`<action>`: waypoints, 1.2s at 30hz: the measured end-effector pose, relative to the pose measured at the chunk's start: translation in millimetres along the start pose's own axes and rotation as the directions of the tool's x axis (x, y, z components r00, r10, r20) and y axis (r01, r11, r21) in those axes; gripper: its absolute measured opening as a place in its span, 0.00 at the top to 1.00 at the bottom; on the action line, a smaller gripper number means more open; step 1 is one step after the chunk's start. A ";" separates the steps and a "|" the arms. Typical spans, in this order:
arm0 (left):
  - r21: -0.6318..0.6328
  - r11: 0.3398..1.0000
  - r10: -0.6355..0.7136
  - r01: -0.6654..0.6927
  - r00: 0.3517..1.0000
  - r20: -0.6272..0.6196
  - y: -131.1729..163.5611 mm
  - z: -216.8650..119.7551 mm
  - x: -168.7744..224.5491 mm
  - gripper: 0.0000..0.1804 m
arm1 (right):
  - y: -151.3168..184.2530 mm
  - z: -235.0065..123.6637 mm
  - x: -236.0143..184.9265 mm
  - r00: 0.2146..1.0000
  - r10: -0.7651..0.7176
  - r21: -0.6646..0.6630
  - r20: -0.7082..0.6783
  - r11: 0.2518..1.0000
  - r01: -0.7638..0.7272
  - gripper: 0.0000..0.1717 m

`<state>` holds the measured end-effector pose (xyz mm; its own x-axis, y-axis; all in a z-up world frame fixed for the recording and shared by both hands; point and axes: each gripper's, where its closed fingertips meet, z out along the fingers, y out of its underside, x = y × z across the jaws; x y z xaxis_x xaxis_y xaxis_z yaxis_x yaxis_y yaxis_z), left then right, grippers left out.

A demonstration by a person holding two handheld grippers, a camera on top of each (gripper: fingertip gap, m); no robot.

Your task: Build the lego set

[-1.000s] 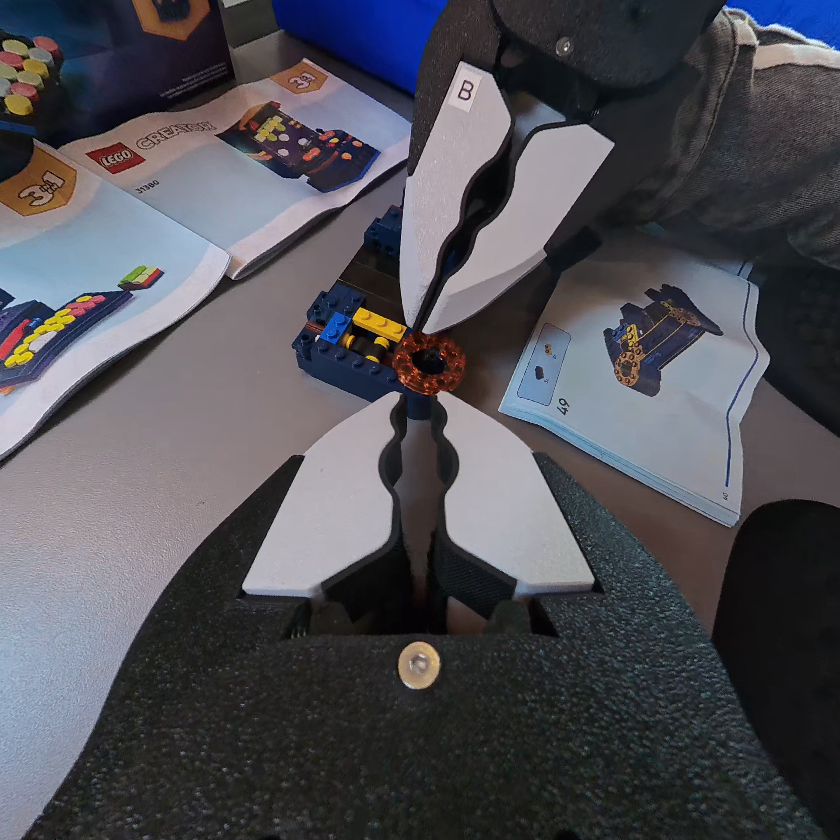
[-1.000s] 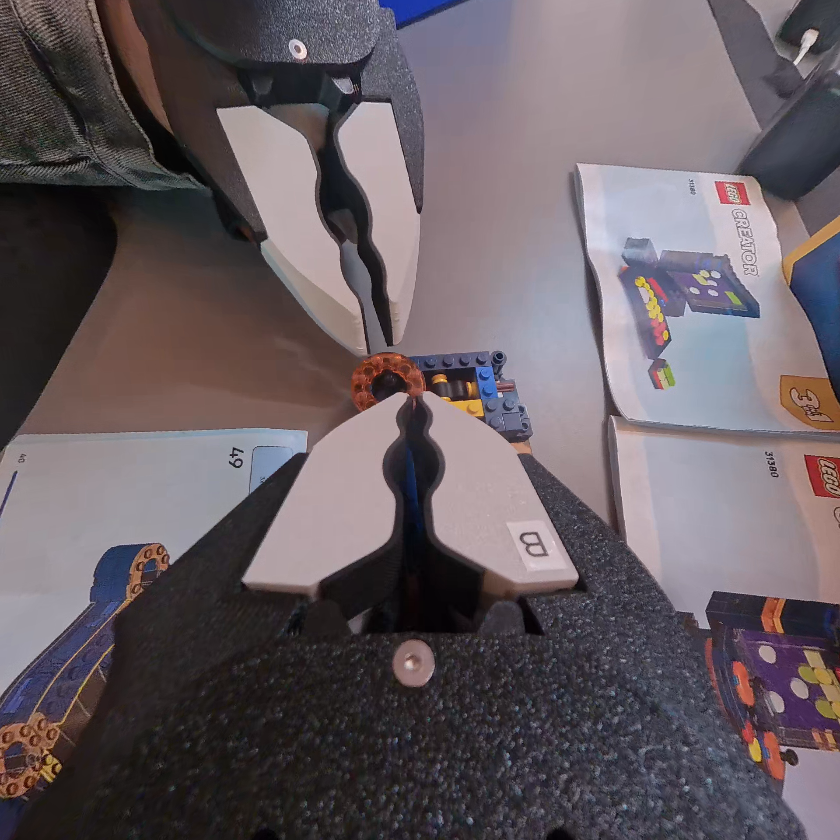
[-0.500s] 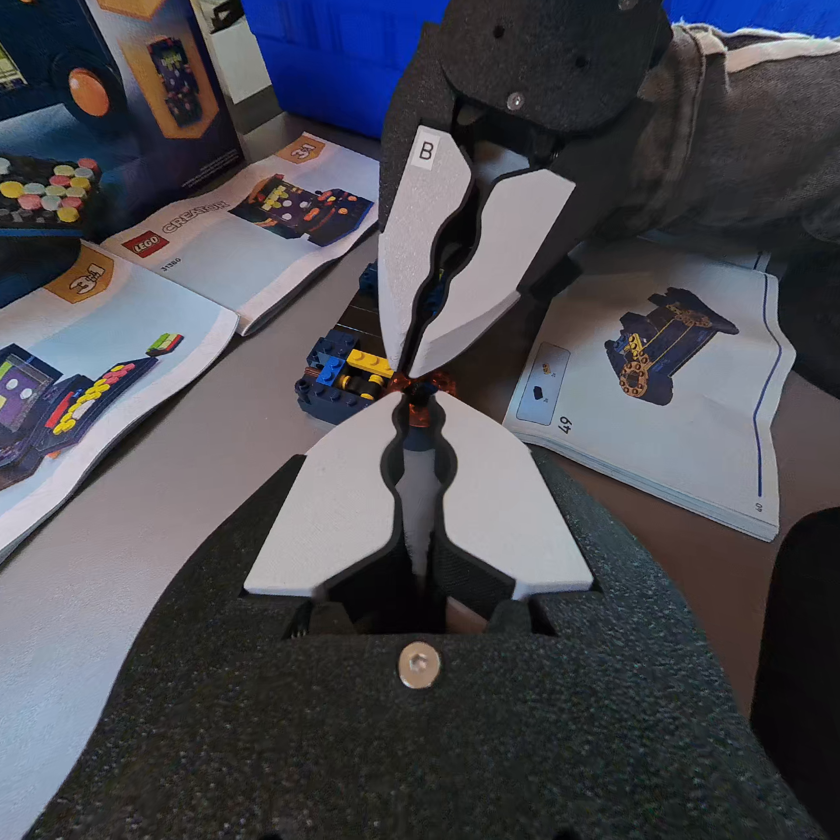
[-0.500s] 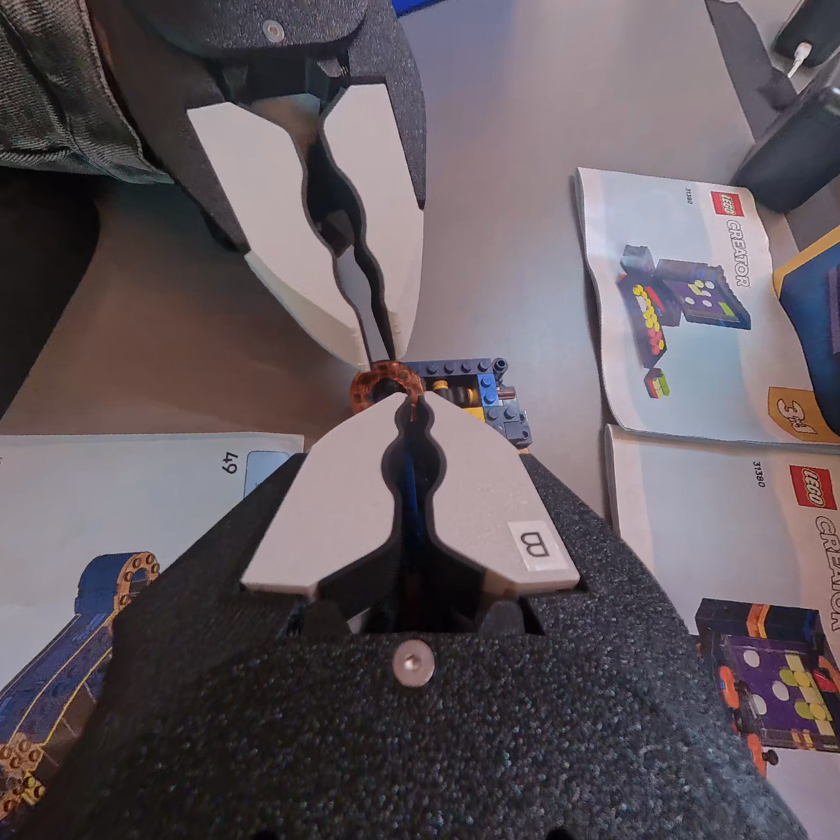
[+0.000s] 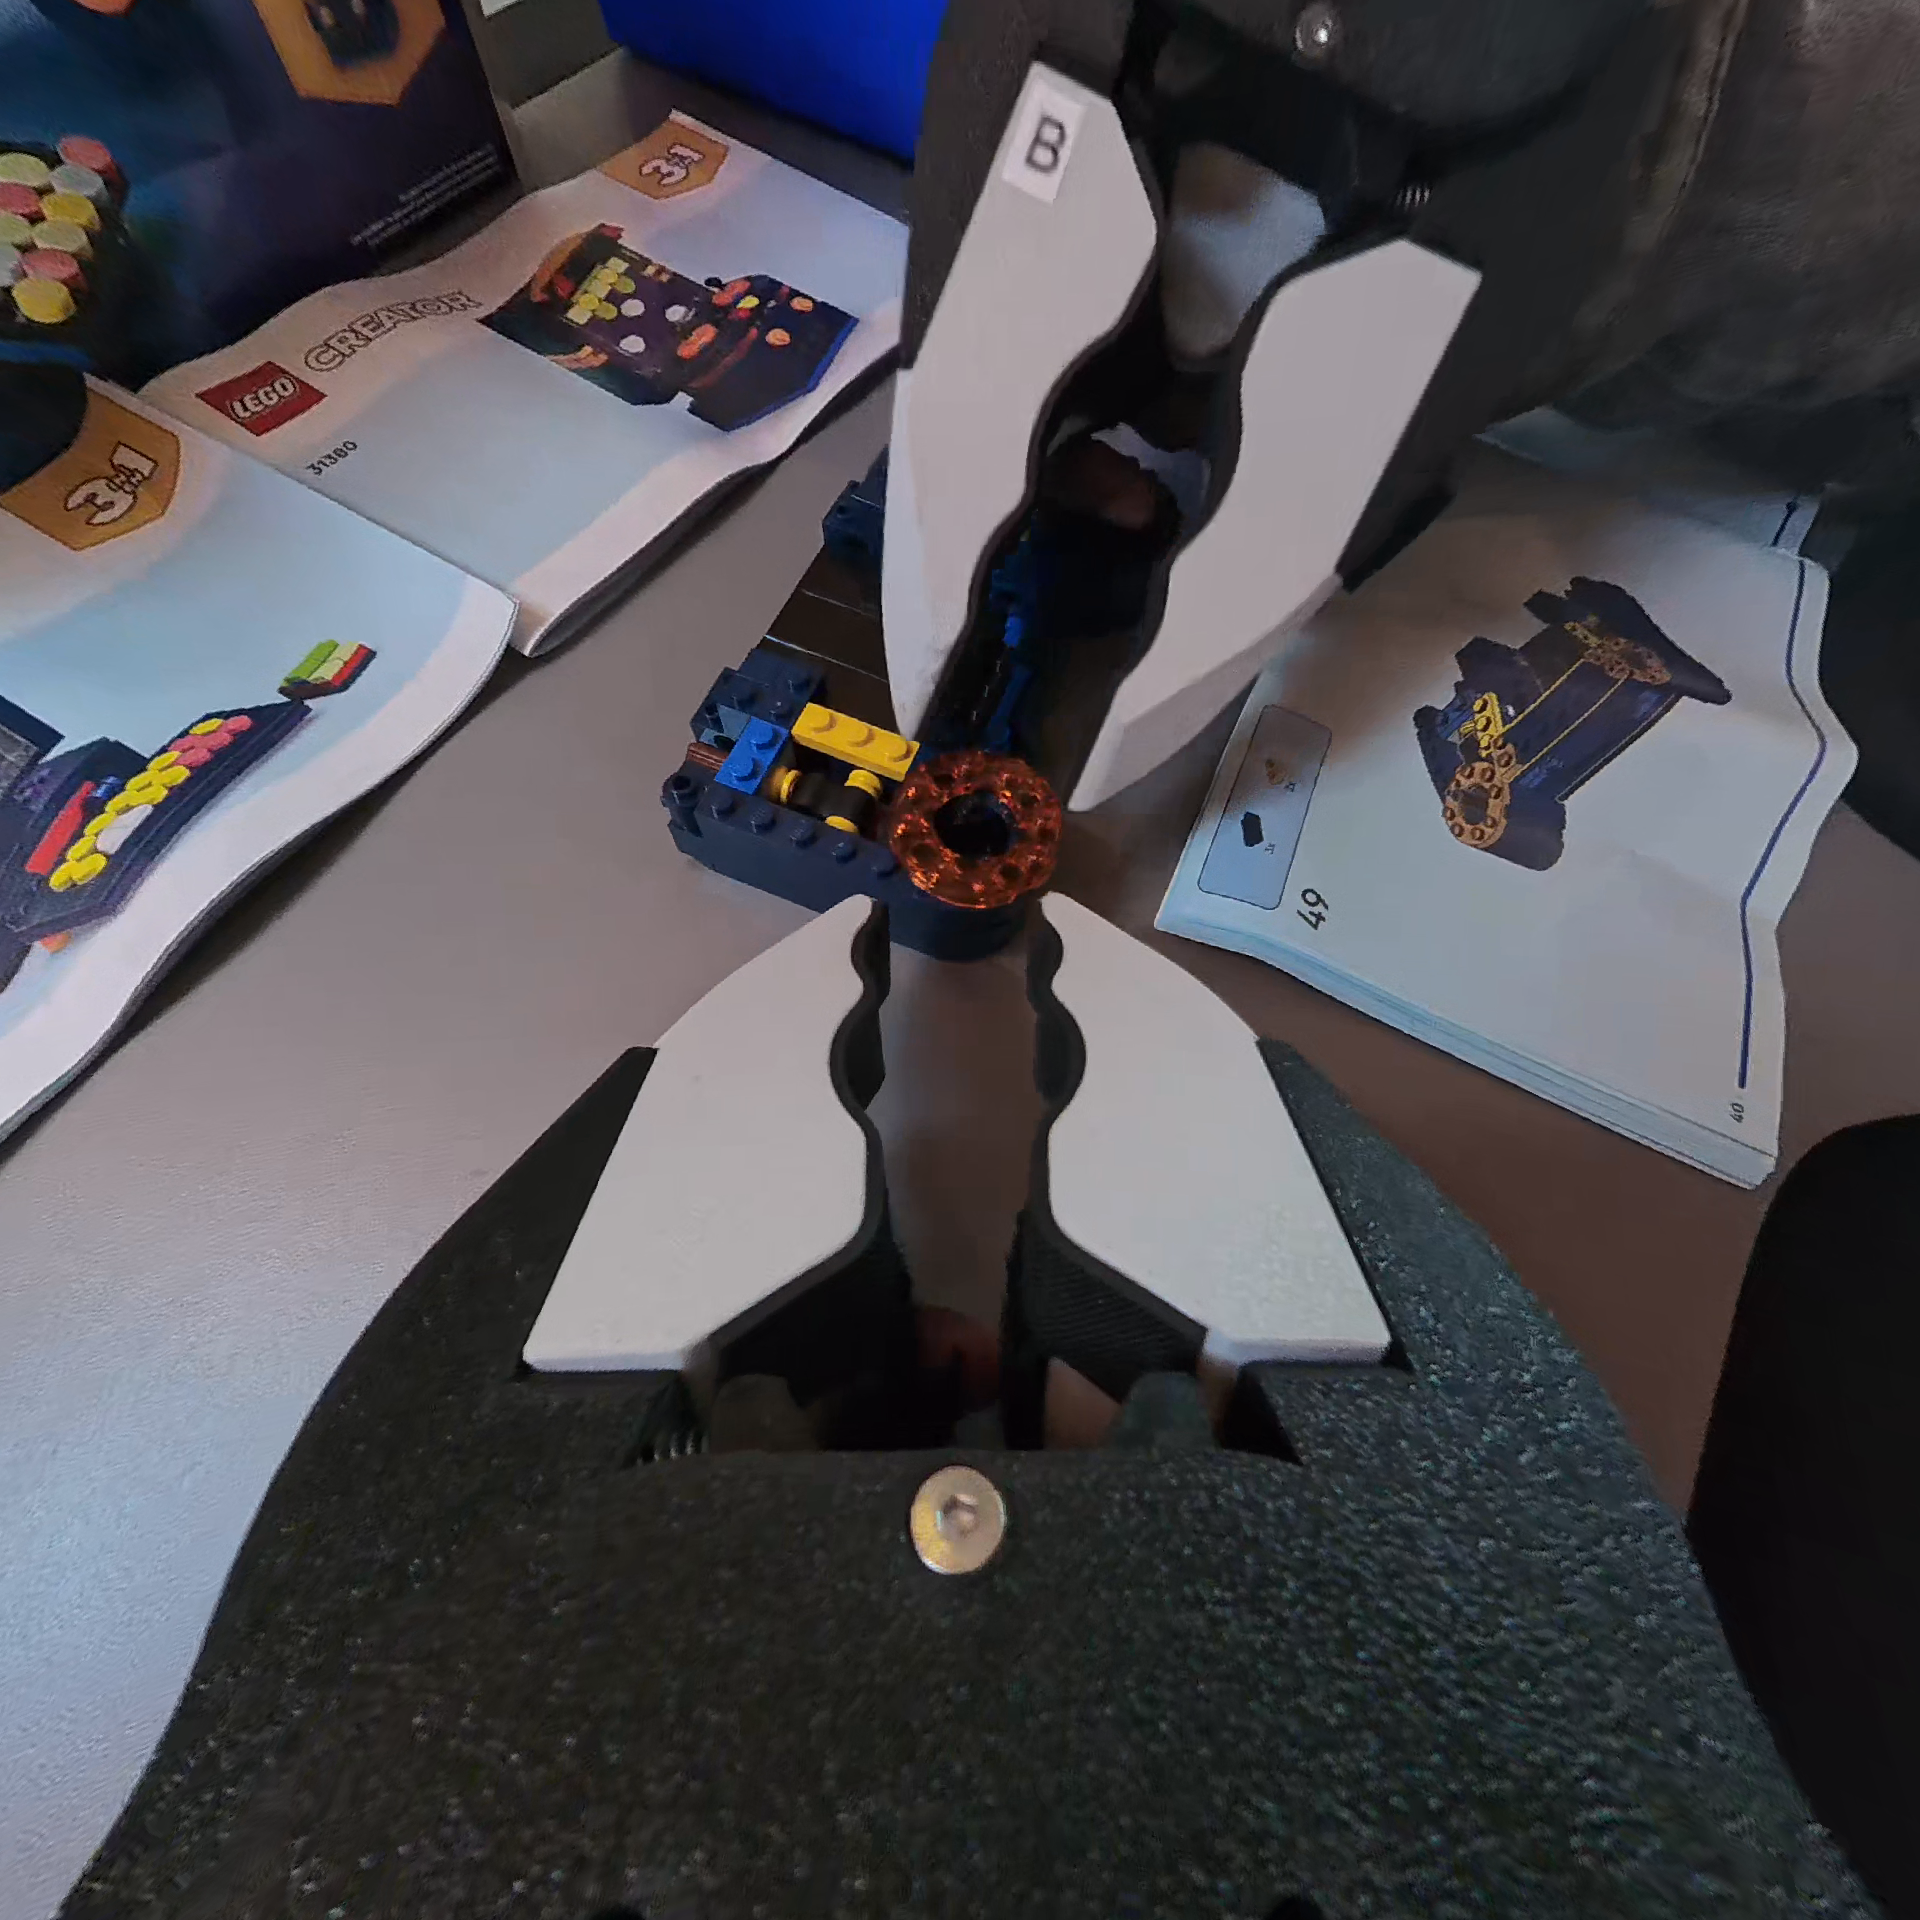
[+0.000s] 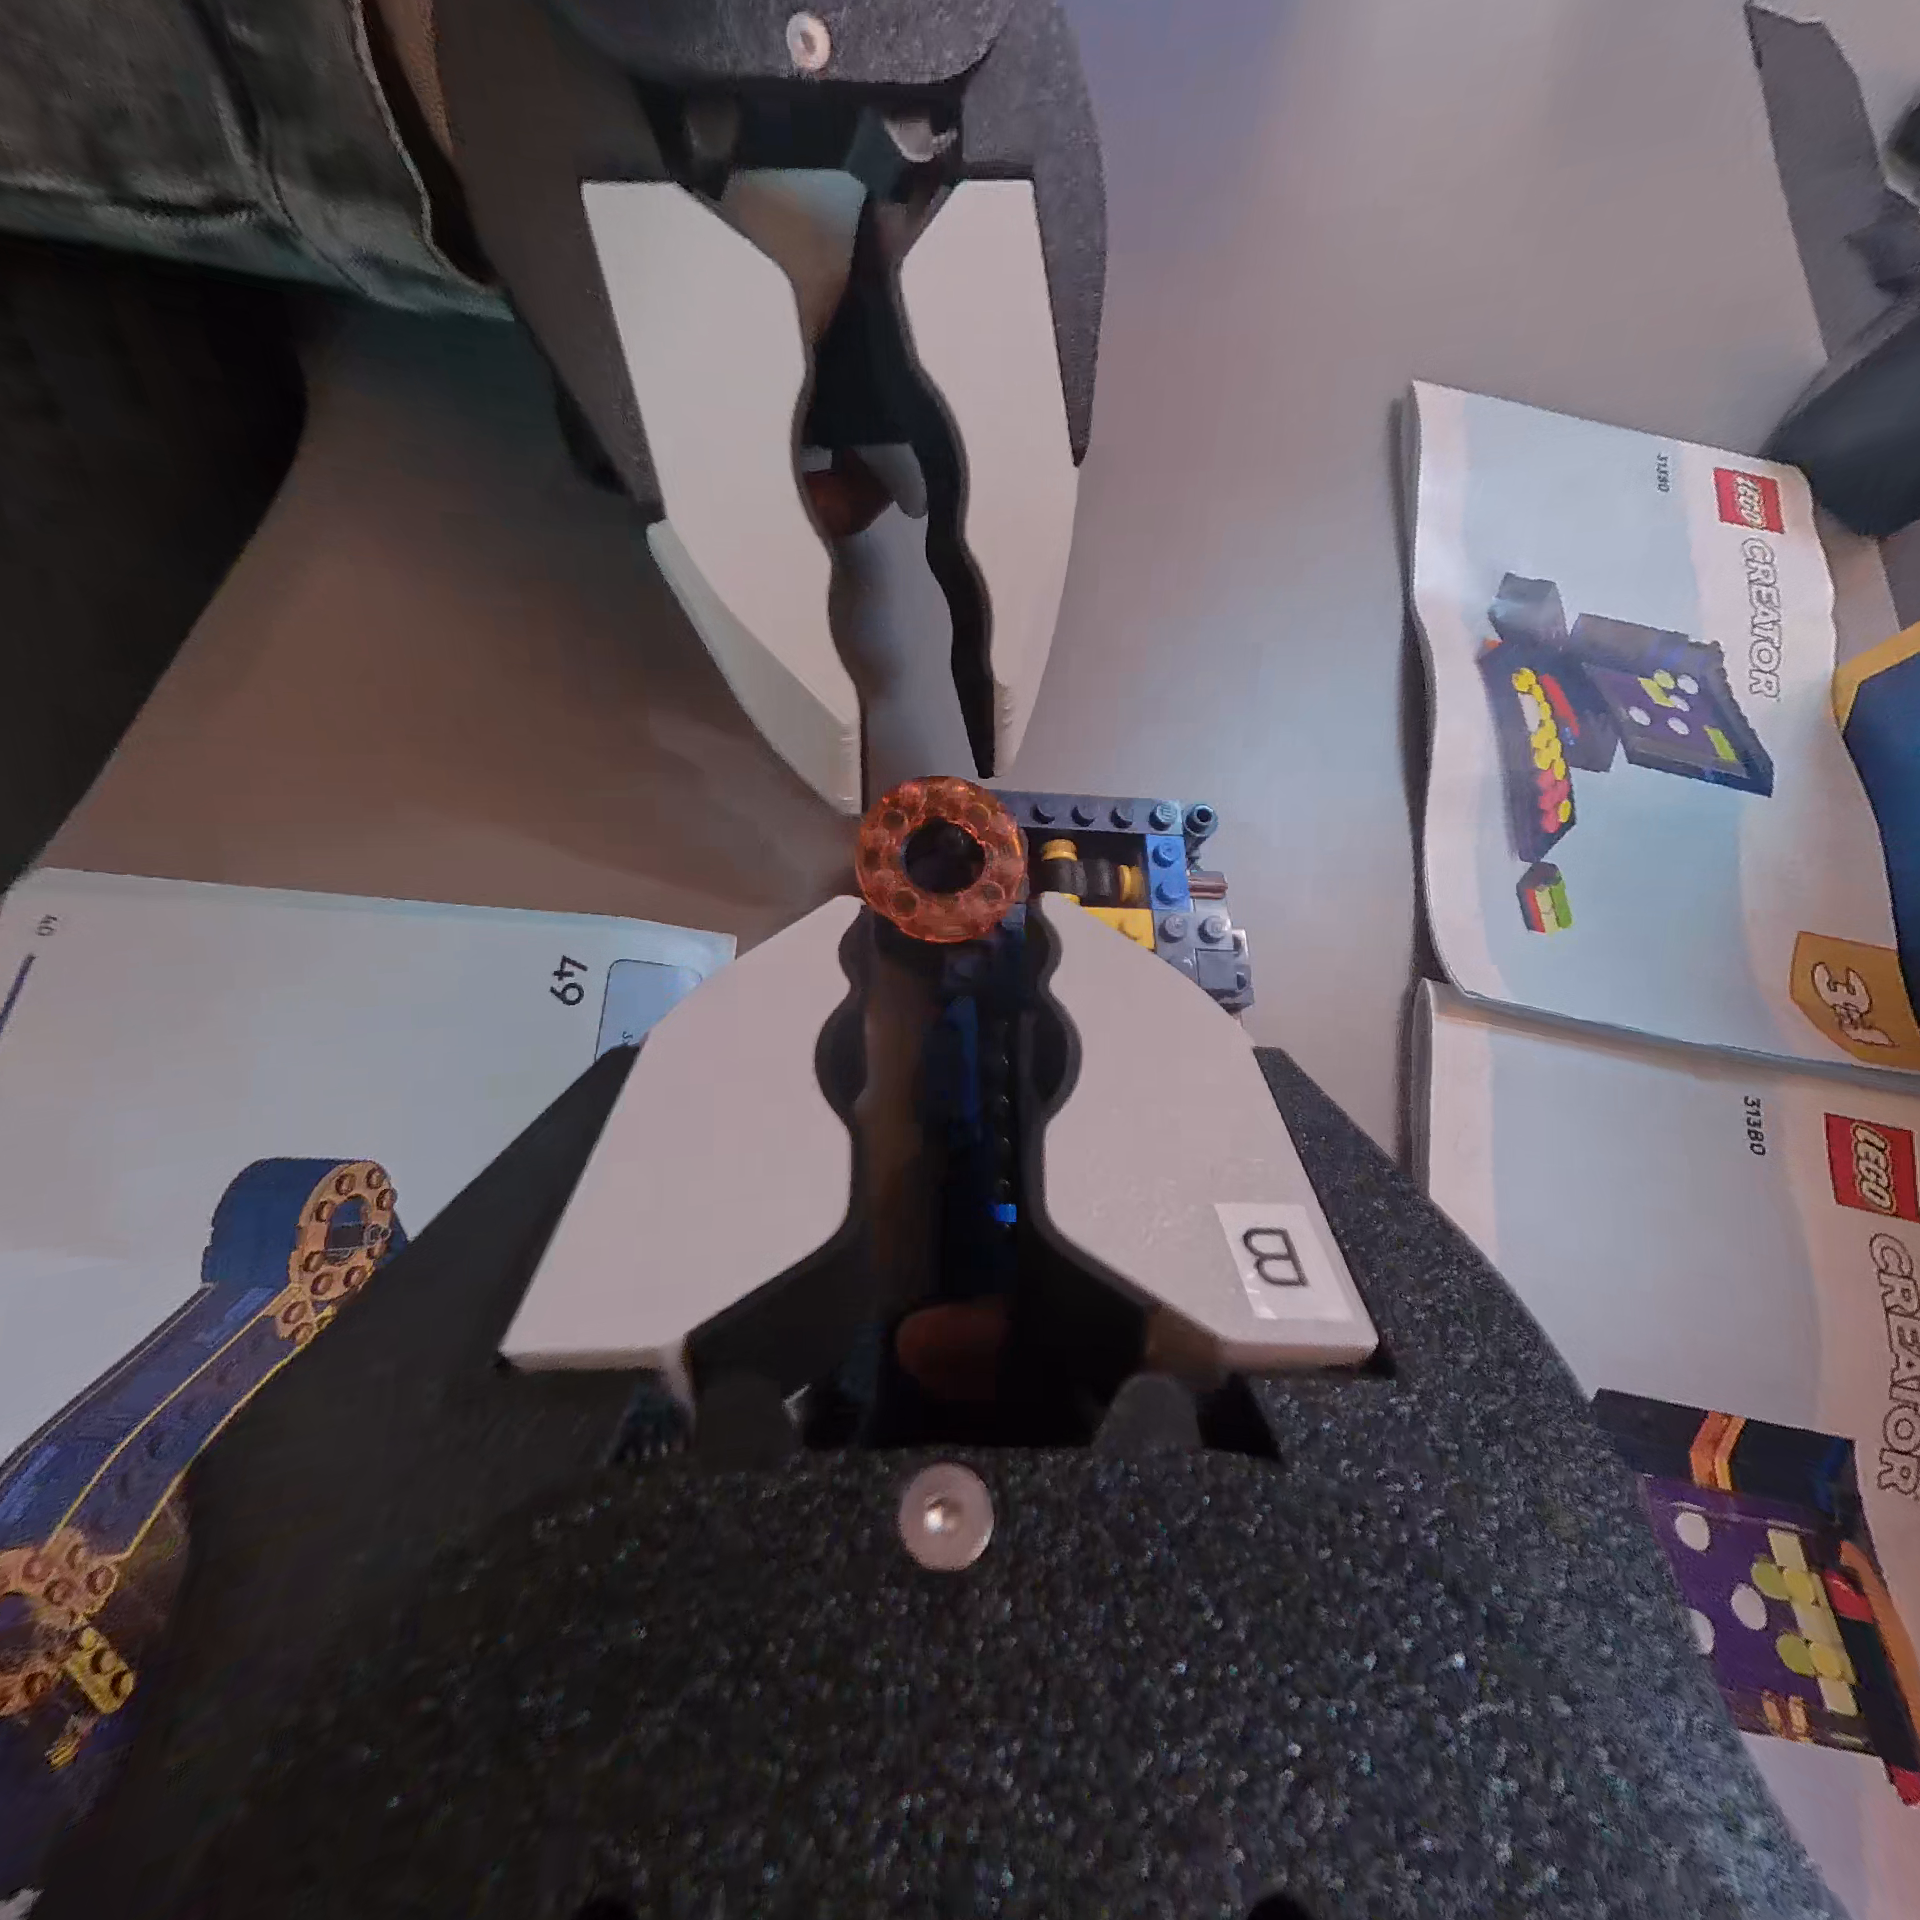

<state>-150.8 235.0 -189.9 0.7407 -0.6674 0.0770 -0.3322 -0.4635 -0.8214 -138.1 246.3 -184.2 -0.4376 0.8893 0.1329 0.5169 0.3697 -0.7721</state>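
A small dark blue brick model (image 5: 769, 831) with yellow and blue pieces lies on the grey table (image 5: 416, 987). A clear orange ring (image 5: 1023, 831) sits on its near end. My left gripper (image 5: 956, 914) is open. Its fingertips flank the dark blue round base under the ring. My right gripper (image 5: 1003, 764) comes in from the far side, also open, straddling the model's blue wall. In the right wrist view my right gripper (image 6: 945, 914) is open around the model (image 6: 1195, 925) just behind the ring (image 6: 883, 894). The left gripper (image 6: 920, 764) is open just beyond the ring.
An open instruction booklet (image 5: 1507, 935) lies right of the model. Two closed booklets (image 5: 468, 436) (image 5: 208, 623) lie to the left. A dark box (image 5: 312, 104) and a blue bin (image 5: 779, 62) stand at the back. A person's grey sleeve (image 5: 1714, 260) is at the top right. My left and right fingertips are right by each other.
Both grippers were closed at the model by the orange ring. Both have now spread their fingers apart. The model stays on the table.
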 end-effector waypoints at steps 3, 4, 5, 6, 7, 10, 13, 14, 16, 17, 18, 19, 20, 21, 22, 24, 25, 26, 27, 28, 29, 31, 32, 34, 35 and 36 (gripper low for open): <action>-0.001 1.000 0.000 0.000 1.000 0.001 0.2 0.2 0.0 0.89 | 0.5 4.1 -0.2 0.999 -0.027 -0.022 -0.019 0.999 0.027 0.86; -0.006 1.000 0.002 -0.002 1.000 0.001 0.7 0.6 0.3 0.89 | 0.2 4.3 -0.3 0.999 -0.030 -0.023 -0.022 0.999 0.029 0.85; -0.012 1.000 0.005 -0.005 1.000 0.003 1.3 1.1 0.4 0.89 | 0.3 4.2 -0.4 0.999 -0.030 -0.025 -0.021 0.999 0.030 0.86; -0.017 1.000 0.008 -0.008 1.000 0.002 2.0 1.7 0.7 0.89 | 0.4 4.0 -0.3 0.999 -0.031 -0.025 -0.021 0.999 0.030 0.86; -0.021 1.000 0.011 -0.011 1.000 0.001 2.5 2.1 1.1 0.89 | 0.6 3.9 -0.2 0.999 -0.029 -0.024 -0.022 0.999 0.029 0.86; -0.016 1.000 0.014 -0.014 1.000 -0.005 1.8 1.4 2.1 0.89 | 0.7 4.4 0.1 0.999 -0.025 -0.021 -0.022 0.999 0.024 0.86; 0.032 0.999 -0.005 0.006 1.000 -0.015 -4.1 -3.1 1.3 0.88 | 0.9 4.3 0.3 0.999 -0.024 -0.022 -0.023 0.999 0.024 0.86; 0.060 0.998 -0.011 0.012 1.000 -0.008 -8.3 -5.1 -0.2 0.88 | 0.9 4.4 0.3 0.999 -0.024 -0.021 -0.023 1.000 0.023 0.86; 0.121 0.993 -0.013 0.013 1.000 0.006 -17.2 -7.7 -1.7 0.90 | 1.1 4.5 0.4 1.000 -0.022 -0.019 -0.022 1.000 0.022 0.86; 0.132 0.991 -0.006 0.005 1.000 0.008 -19.1 -7.4 -0.7 0.92 | 1.0 4.6 0.4 1.000 -0.020 -0.019 -0.022 1.000 0.020 0.86; 0.126 0.992 0.005 -0.007 1.000 0.014 -18.8 -5.9 0.0 0.94 | 1.1 4.6 0.5 1.000 -0.019 -0.018 -0.021 1.000 0.018 0.86; 0.107 0.994 0.018 -0.020 1.000 0.025 -16.5 -3.7 -0.1 0.96 | 1.1 4.6 0.5 1.000 -0.019 -0.018 -0.022 1.000 0.018 0.86; 0.084 0.996 0.026 -0.029 0.999 0.034 -13.6 -1.3 -0.3 0.97 | 1.3 4.6 0.6 1.000 -0.019 -0.018 -0.022 1.000 0.019 0.86; 0.075 0.997 0.029 -0.032 0.999 0.042 -12.9 0.0 -0.8 0.98 | 1.7 4.5 0.7 1.000 -0.020 -0.020 -0.023 1.000 0.020 0.86; 0.074 0.997 0.032 -0.035 0.998 0.048 -12.8 0.2 -1.0 0.98 | 1.7 4.4 0.8 0.999 -0.021 -0.019 -0.024 1.000 0.021 0.86; 0.073 0.997 0.020 -0.024 0.998 0.053 -12.4 -0.1 -1.7 0.99 | 1.6 4.5 0.8 0.999 -0.023 -0.018 -0.024 1.000 0.022 0.86; 0.073 0.997 0.011 -0.015 0.999 0.051 -12.4 -0.2 -1.8 0.99 | 1.6 4.5 0.8 0.999 -0.026 -0.019 -0.025 1.000 0.025 0.86; 0.073 0.997 0.009 -0.013 0.999 0.050 -12.4 -0.1 -1.7 0.99 | 1.8 4.5 0.9 0.999 -0.028 -0.020 -0.026 0.999 0.028 0.86; 0.073 0.997 0.010 -0.014 0.999 0.052 -12.5 0.1 -1.7 0.99 | 1.7 4.5 0.9 0.999 -0.030 -0.020 -0.027 0.999 0.030 0.86; 0.071 0.997 0.012 -0.016 0.998 0.054 -12.6 0.3 -1.7 0.99 | 1.8 4.5 0.9 0.999 -0.032 -0.020 -0.028 0.999 0.031 0.86; 0.067 0.998 0.017 -0.021 0.998 0.058 -12.6 0.4 -1.3 0.98 | 1.8 4.3 0.9 0.999 -0.033 -0.020 -0.027 0.999 0.032 0.86; 0.056 0.997 0.041 -0.045 0.997 0.070 -12.5 0.6 -1.3 0.98 | 2.9 2.7 1.6 0.999 -0.037 -0.027 -0.028 0.999 0.036 0.86; 0.050 0.997 0.051 -0.055 0.996 0.077 -12.5 0.6 -1.2 0.98 | 2.8 0.9 2.4 0.999 -0.036 -0.025 -0.030 0.999 0.036 0.86; 0.042 0.997 0.062 -0.065 0.995 0.085 -12.4 0.7 -1.0 0.98 | -2.3 -3.6 4.8 0.999 -0.019 0.020 -0.035 1.000 0.019 0.87; 0.039 0.997 0.065 -0.069 0.994 0.087 -12.3 0.7 -1.0 0.98 | -6.0 -5.6 5.5 0.999 -0.001 0.050 -0.033 0.999 0.003 0.89; 0.038 0.997 0.067 -0.070 0.994 0.089 -12.3 0.8 -1.0 0.98 | -9.2 -6.5 6.4 0.999 0.016 0.075 -0.031 0.997 -0.014 0.91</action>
<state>-147.0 241.8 -180.3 0.7657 -0.6426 -0.0282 -0.3613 -0.3933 -0.8455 -140.9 250.4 -172.2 -0.4059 0.9032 0.1396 0.4664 0.3361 -0.8183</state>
